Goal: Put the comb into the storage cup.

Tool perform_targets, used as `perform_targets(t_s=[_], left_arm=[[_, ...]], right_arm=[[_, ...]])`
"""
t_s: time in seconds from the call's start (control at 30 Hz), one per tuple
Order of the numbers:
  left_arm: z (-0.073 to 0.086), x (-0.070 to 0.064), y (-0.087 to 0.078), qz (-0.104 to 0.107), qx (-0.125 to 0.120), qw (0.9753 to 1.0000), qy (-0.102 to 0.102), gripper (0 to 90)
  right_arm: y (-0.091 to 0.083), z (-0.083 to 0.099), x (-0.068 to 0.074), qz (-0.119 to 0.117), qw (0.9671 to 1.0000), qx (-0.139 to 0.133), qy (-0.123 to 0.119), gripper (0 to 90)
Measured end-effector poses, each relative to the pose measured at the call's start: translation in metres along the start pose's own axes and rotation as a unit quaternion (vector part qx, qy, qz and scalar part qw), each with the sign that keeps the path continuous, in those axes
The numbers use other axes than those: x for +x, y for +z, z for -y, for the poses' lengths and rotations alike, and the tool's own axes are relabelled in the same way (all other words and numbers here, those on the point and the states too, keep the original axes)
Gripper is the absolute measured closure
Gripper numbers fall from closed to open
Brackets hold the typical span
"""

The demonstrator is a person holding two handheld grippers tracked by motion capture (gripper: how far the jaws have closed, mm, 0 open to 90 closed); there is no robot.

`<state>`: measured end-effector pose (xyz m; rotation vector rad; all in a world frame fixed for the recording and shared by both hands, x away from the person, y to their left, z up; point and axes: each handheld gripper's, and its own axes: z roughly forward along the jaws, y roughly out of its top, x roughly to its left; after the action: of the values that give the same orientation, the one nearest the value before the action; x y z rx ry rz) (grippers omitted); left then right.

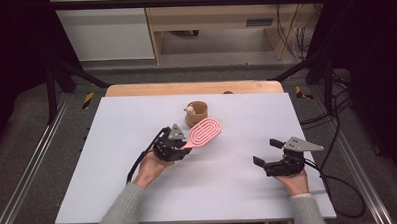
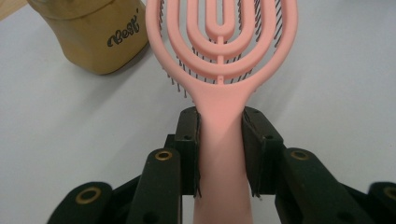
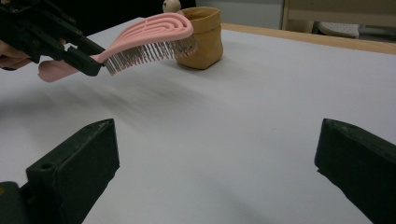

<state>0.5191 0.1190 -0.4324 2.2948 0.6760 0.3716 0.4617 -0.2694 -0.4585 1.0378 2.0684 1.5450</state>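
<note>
my left claw (image 2: 219,140) is pinching the pink brush (image 2: 222,70) by its handle, holding it off the table (image 1: 137,124) with the bristles facing down and the head stretching straight out ahead of the jaws. just past the brush head, a little to one side, sits the tan pouch (image 1: 197,113). my right claw (image 3: 215,158) is spread wide with nothing between its jaws, well apart from the brush.

Lighting was even and diffuse over the white table (image 1: 139,194); surroundings were dark. Shadows were soft. High view was grainy; nearest jaws in gripper views were slightly blurred.
</note>
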Motion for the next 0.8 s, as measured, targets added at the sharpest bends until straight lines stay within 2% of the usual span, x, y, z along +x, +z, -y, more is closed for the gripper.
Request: perform_targets(t_s=[0.47,0.63,0.8], left_arm=[[0.021,-0.011,-0.021,-0.025,-0.028,0.9992,-0.014,69.1],[0.028,-0.012,-0.025,-0.04,-0.033,0.9984,-0.022,69.1],[0.034,-0.012,-0.026,-0.051,-0.04,0.9973,-0.034,69.1]], right_arm=[[0.0,0.0,0.0,-0.003,1.0,-0.002,0.005,0.4],[0.0,-0.001,0.001,-0.006,0.9999,-0.003,0.011,0.5],[0.002,-0.003,0.004,-0.007,1.0,-0.002,0.005,0.5]])
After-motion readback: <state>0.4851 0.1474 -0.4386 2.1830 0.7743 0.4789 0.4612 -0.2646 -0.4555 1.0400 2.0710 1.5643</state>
